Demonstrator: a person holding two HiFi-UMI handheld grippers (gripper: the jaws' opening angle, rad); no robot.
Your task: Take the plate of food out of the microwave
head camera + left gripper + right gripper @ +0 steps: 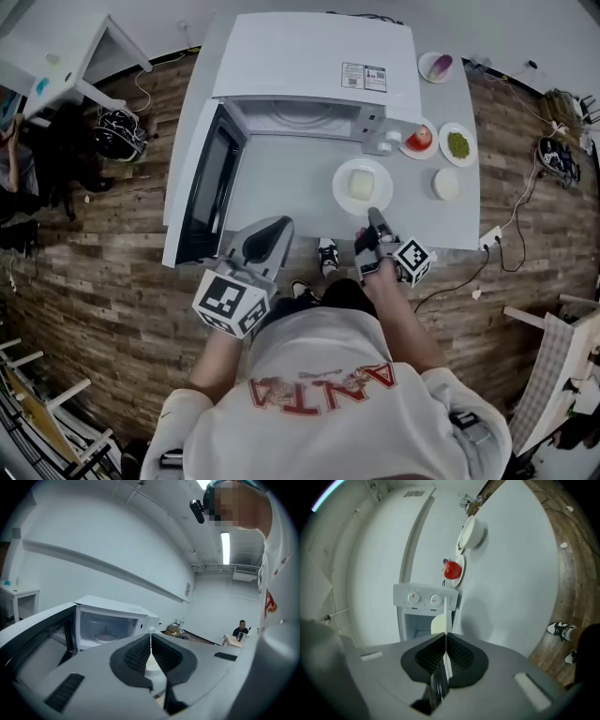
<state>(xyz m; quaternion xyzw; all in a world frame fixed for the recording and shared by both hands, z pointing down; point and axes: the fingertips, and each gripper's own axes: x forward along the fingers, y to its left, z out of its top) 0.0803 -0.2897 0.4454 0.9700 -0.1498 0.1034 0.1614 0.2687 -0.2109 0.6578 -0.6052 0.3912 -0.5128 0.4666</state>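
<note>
A white plate [362, 186] carrying a pale block of food rests on the white table [281, 183], just in front of the open microwave [309, 66]. My right gripper [373, 217] is shut on the plate's near rim. In the right gripper view the plate [446, 619] shows edge-on as a thin white line running between the closed pads of the right gripper [446, 640], with the pale food [437, 624] just behind. My left gripper [272, 230] hangs near the microwave door [202, 183], apart from the plate. The left gripper [151, 641] is shut and holds nothing.
The microwave's cavity stands open and its glass turntable [105, 637] is bare. To the right are a plate with a red fruit [420, 139], a plate of green food [457, 144], a white bowl [446, 185] and a plate with something purple [437, 67]. The table's front edge is near my body.
</note>
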